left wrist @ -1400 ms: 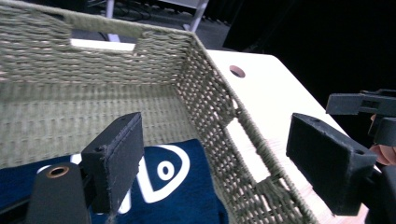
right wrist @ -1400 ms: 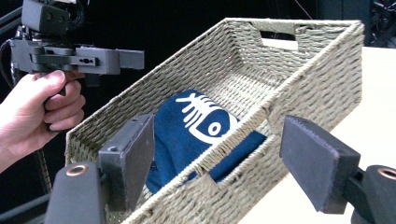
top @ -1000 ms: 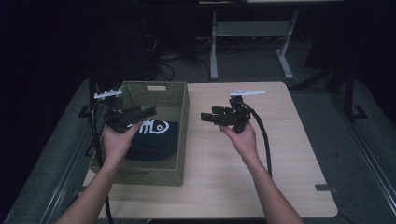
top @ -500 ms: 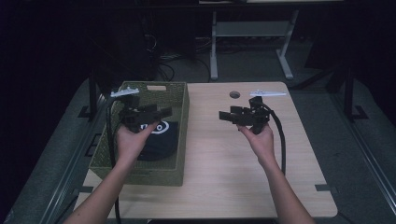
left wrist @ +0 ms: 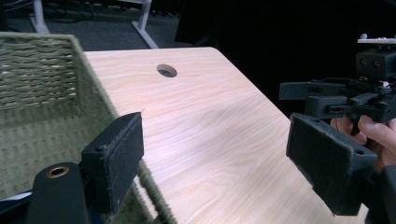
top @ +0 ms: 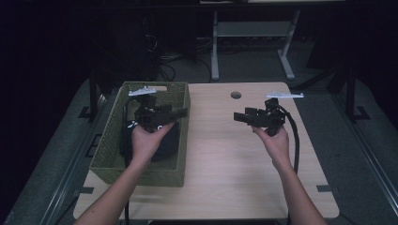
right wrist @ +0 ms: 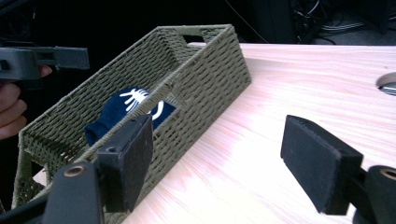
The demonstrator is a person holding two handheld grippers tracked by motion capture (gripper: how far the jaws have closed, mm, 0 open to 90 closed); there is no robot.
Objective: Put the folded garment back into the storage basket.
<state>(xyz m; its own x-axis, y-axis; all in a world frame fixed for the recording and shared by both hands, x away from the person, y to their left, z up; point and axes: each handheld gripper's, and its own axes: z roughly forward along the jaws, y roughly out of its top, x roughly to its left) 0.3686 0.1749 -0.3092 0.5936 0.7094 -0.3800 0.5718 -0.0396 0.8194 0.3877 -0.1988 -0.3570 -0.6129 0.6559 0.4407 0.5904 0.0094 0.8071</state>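
Both claws are empty and wide open right now. Going left to right: the left claw (top: 180,112) has drifted up along the basket (top: 107,145) since the earlier shots and now hangs over its right wall, jaws aimed across the desk (top: 220,154). The dark cloth (right wrist: 133,109) sits inside the basket, untouched. The right claw (top: 239,116) has slid out toward the desk's right side, nothing between its jaws. Looks to me like the cloth's dropped off and both hands are backing away.
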